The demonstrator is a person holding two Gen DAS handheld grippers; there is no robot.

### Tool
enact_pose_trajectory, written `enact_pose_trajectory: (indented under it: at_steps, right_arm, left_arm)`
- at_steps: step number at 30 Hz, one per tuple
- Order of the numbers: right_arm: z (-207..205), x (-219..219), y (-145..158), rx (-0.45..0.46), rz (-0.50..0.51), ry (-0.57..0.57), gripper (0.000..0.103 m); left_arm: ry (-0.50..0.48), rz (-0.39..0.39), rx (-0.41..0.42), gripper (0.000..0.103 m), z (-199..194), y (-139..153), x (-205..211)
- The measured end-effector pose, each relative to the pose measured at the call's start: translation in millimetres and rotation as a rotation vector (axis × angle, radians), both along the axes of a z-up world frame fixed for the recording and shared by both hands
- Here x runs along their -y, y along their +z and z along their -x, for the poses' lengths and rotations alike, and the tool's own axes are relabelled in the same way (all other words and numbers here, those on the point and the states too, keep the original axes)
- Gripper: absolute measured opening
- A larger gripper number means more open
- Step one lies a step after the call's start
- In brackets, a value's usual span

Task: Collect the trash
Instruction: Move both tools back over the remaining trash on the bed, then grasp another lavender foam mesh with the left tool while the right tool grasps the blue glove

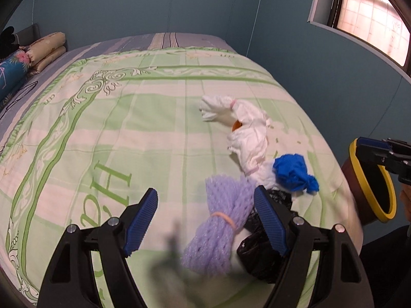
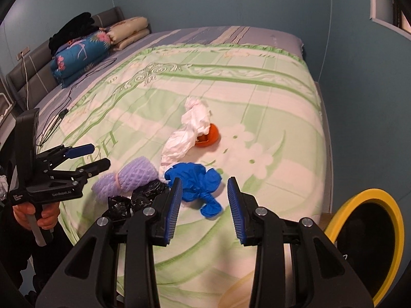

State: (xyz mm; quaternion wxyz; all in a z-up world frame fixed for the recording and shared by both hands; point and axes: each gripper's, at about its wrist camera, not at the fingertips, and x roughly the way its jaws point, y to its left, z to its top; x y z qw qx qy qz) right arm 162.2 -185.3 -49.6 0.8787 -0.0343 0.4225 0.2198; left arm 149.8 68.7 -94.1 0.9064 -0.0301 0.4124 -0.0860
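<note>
on the green-and-cream bedspread (image 2: 257,97) a small heap of trash lies near the bed's near edge: a lilac foam net (image 1: 218,220) bundled with a rubber band, crumpled black plastic (image 1: 259,254) just beside it, a blue glove (image 1: 295,174) touching a long twist of white tissue (image 1: 246,133), and an orange peel (image 2: 209,136) tucked against the tissue's far side. the left gripper (image 1: 205,220) is held low over this heap with its jaws spread wide; the foam net lies in the gap between the blue pads, nearer the right-hand pad, and the black plastic sits under and behind that same pad, though whether either pad actually touches them cannot be told. nothing is pinched. the right gripper (image 2: 204,209) is also wide open and holds nothing; in its own view the blue glove (image 2: 197,182) lies between and just beyond its fingertips, close to the left-hand pad, while the foam net (image 2: 128,178) and black plastic (image 2: 138,199) sit off to the left. beside the bed stands a dark bin with a yellow rim (image 2: 380,197), apart from the heap. folded bedding (image 2: 79,56) is stacked at the far headboard.
</note>
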Motion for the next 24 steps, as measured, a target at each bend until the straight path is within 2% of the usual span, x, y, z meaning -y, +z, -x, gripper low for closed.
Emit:
enact_pose_trajectory:
  at_steps: [12,14,16,24]
  right_arm:
    - [-18,-26,-42,-0.098,0.038,0.063,0.034]
    - [-20,-30,-47,-0.112,0.042,0.071,0.037]
    - [-22,-33,-50,-0.114,0.044,0.08,0.043]
    - [-31,-48,-64,-0.114,0.092,0.092,0.043]
  left_arm:
    - [-0.035,-0.008,-0.071,0.074,-10,-30,2]
    - [-0.037,-0.006,-0.082,0.074,-11,-34,1]
    - [-0.041,-0.003,-0.095,0.074,-12,-39,1]
    - [-0.044,0.006,-0.109,0.074,-17,-47,0]
